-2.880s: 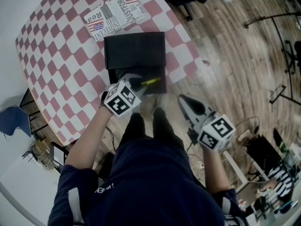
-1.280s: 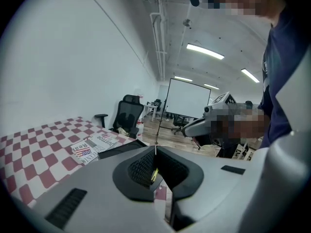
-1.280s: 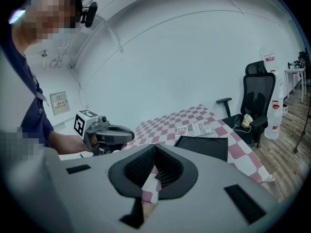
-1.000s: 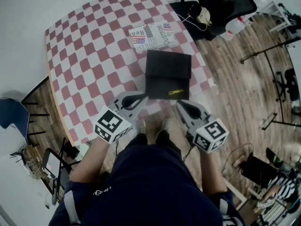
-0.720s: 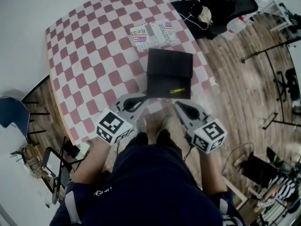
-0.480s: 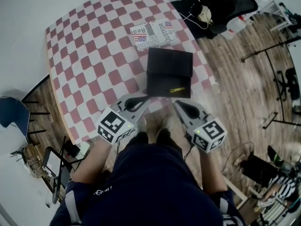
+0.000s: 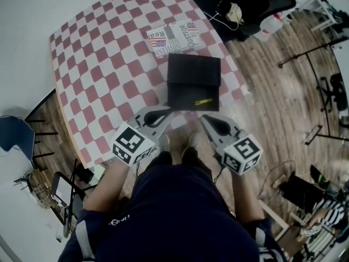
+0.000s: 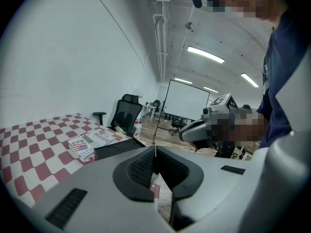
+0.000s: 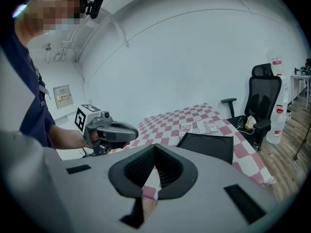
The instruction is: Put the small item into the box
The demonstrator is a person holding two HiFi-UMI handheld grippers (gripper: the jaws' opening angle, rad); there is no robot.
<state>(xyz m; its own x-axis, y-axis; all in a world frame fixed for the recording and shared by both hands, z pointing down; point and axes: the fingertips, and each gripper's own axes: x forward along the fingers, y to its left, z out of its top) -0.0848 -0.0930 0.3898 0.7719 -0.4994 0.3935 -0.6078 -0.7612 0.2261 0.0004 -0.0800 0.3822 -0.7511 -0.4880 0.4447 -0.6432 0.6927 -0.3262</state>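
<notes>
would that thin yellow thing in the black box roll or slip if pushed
Likely light: the yellow item is a slim stick, small beside the black box. It lies straight, so probably stiff. Being long and narrow, it may roll or pivot when nudged; its cross-section is too small to tell.

**Inspector A:** Condition of the box?

**Inspector B:** The box (image 7: 193,72) is black, flat and rectangular. It lies square on the checked table (image 7: 98,64), at the near-right edge. A crosswise seam divides it into a far panel and a near panel. Whether the far panel is a folded-back lid cannot be told.

**Inspector A:** And the small item?

**Inspector B:** The small item (image 7: 203,101) is slim, yellow and stick-shaped. It lies flat on the box's near panel, right of centre and slightly slanted.
</notes>
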